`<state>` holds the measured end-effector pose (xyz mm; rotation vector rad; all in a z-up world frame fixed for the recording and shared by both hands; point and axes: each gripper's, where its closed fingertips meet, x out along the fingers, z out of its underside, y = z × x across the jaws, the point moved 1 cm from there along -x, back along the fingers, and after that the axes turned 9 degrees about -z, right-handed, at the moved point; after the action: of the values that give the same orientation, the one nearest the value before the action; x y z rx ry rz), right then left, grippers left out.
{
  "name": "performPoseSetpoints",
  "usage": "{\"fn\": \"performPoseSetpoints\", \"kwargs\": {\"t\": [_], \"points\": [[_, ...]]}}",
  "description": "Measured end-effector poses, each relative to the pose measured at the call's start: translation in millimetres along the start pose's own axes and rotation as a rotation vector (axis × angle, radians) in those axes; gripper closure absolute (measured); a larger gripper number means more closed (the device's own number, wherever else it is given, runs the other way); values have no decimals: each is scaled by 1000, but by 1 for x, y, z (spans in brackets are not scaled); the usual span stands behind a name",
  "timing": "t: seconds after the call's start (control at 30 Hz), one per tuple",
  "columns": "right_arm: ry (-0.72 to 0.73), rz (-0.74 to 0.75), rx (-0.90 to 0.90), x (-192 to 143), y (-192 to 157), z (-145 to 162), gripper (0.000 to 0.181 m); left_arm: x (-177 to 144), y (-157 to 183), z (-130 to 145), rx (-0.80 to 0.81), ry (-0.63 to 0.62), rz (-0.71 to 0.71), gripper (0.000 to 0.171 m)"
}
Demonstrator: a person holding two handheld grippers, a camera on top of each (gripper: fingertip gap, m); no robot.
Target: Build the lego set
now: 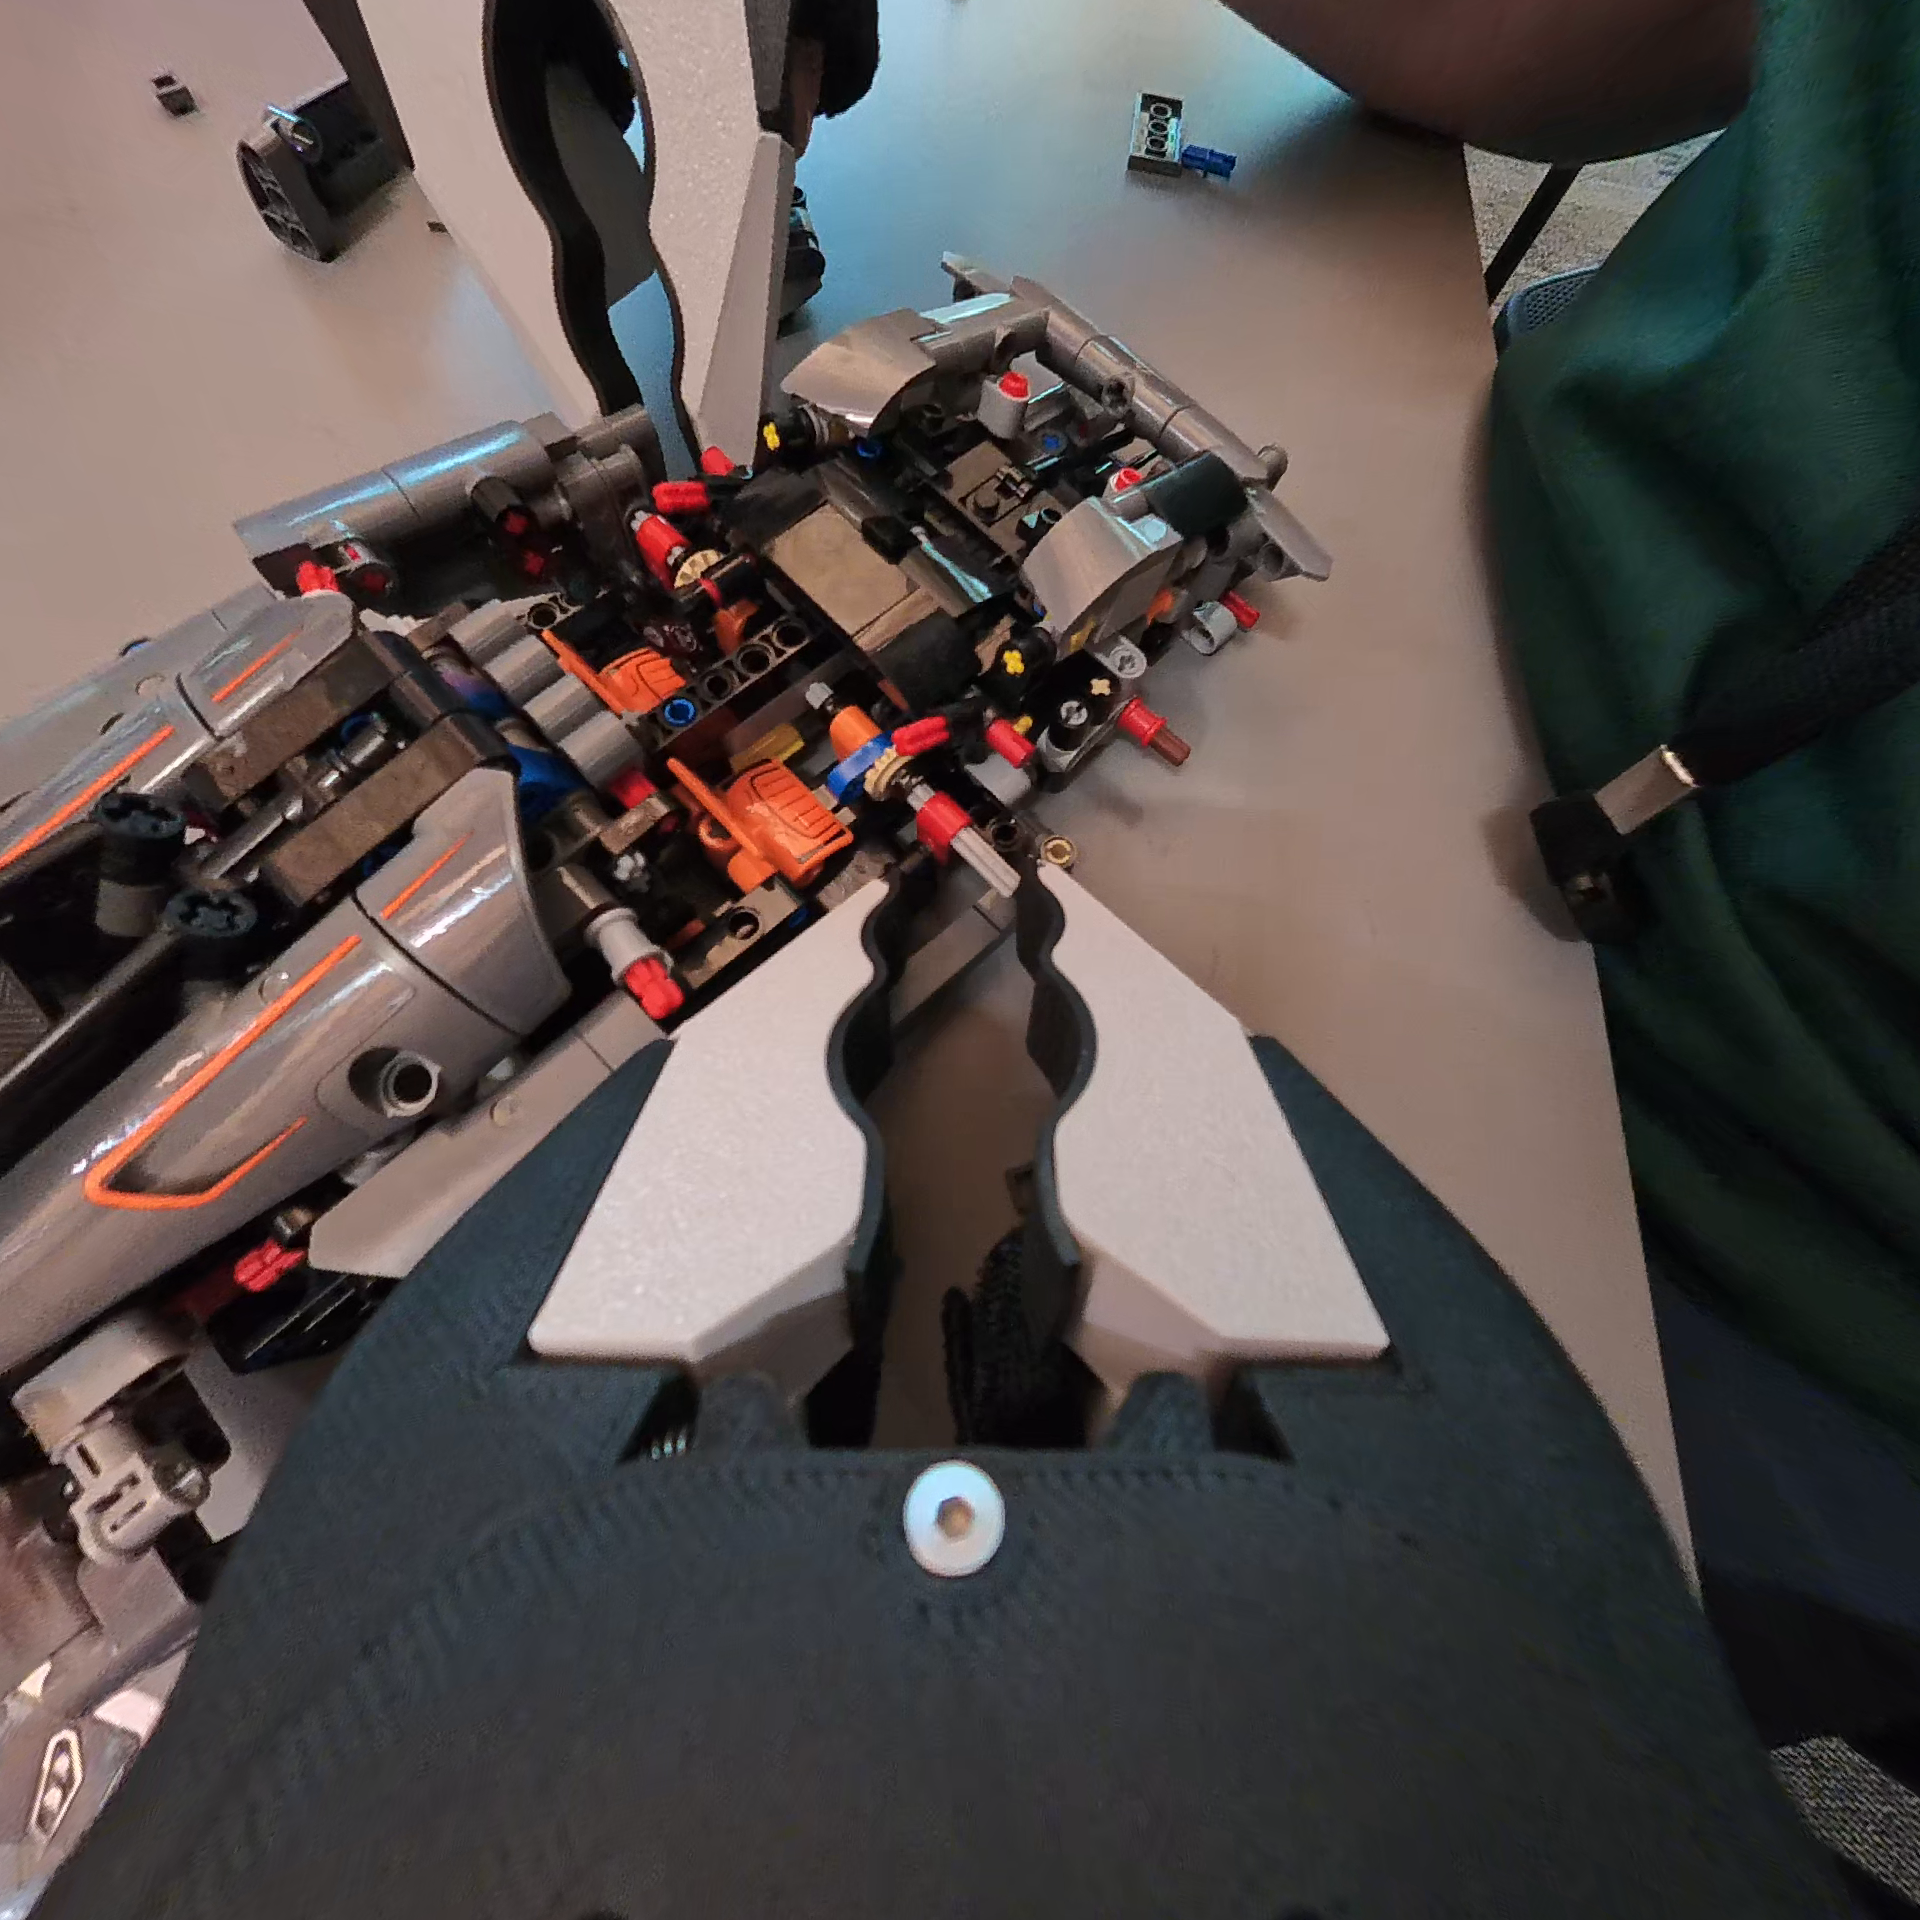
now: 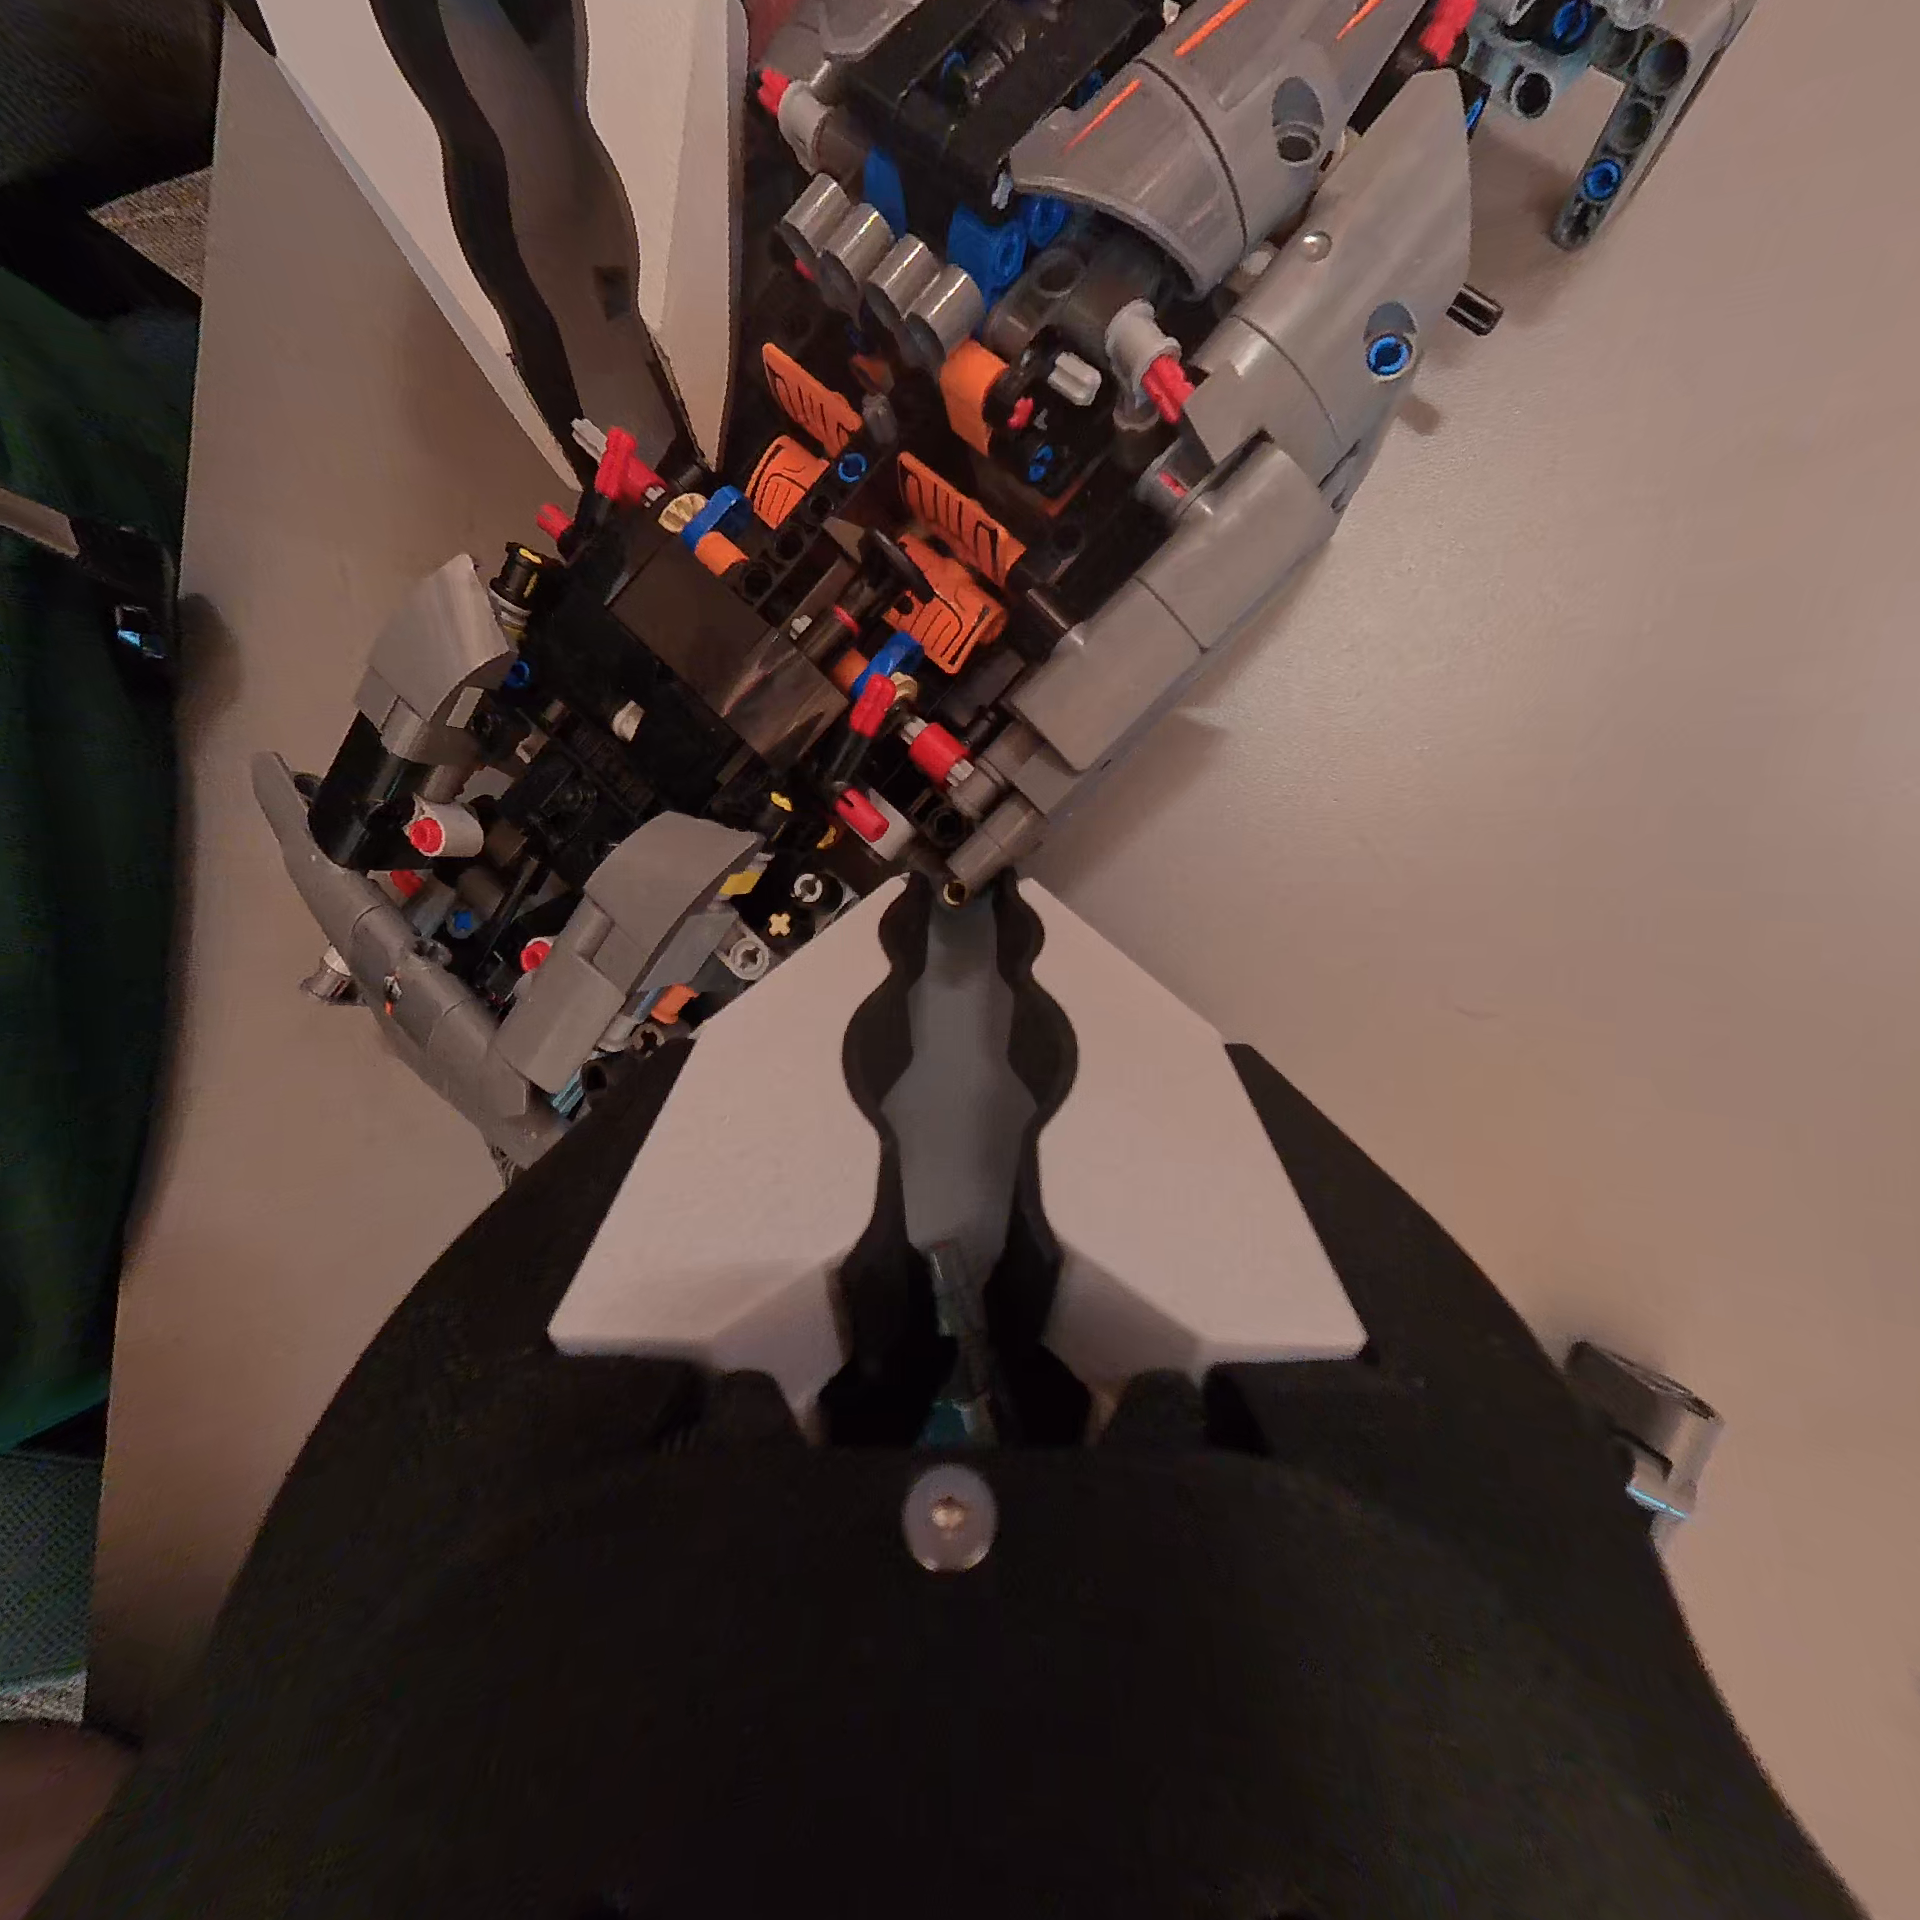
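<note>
The lego car (image 1: 727, 665) lies across the table: grey body panels with orange stripes, orange seats, and red and blue pins. It is also in the right wrist view (image 2: 935, 468). My left gripper (image 1: 964, 885) closes on the grey side sill at the car's near edge, beside a grey axle with a red bush (image 1: 961, 836). It shows in the right wrist view at the top left (image 2: 665, 447). My right gripper (image 2: 958, 885) is shut on the grey panel end on the opposite side, by a tan pin (image 2: 953, 890). It shows from above in the left wrist view (image 1: 717, 452).
A dark grey brick (image 1: 1156, 133) with a blue pin (image 1: 1210, 159) lies at the back. A black round part (image 1: 301, 177) sits at the back left. A loose grey piece (image 2: 1662, 1423) lies by my right gripper. A person in green (image 1: 1714, 623) sits at the table edge (image 1: 1558, 935). There is about 10 cm between the tips of the two grippers.
</note>
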<state>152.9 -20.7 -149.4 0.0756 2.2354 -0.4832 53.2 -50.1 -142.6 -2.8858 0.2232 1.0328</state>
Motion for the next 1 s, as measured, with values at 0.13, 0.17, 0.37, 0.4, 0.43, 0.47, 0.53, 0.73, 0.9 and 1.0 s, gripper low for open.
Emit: {"fn": "performPoseSetpoints", "kwargs": {"t": [0.13,0.17,0.37,0.4,0.43,0.47,0.53,0.73,0.9,1.0], "points": [[-9,4,-9,0,0,0,171,0,0,0,0,0,3,153],[-11,6,-12,0,0,0,171,0,0,0,2,-1,2,153],[-21,8,-13,0,0,0,171,0,0,0,4,-2,1,153],[-23,9,-12,0,0,0,171,0,0,0,5,-2,0,153],[-26,11,-17,0,0,0,171,0,0,0,3,-1,1,153],[-27,11,-15,0,0,0,171,0,0,0,0,-1,1,153],[-22,5,-3,-1,0,1,170,-1,0,-1,-9,4,5,153],[-2,50,49,-18,8,5,162,1,-1,-1,-27,4,-10,152],[120,78,78,-32,17,-13,161,0,0,-1,-35,5,-15,152],[162,6,99,-26,15,-20,156,-1,0,-1,-43,6,-9,152]]}}
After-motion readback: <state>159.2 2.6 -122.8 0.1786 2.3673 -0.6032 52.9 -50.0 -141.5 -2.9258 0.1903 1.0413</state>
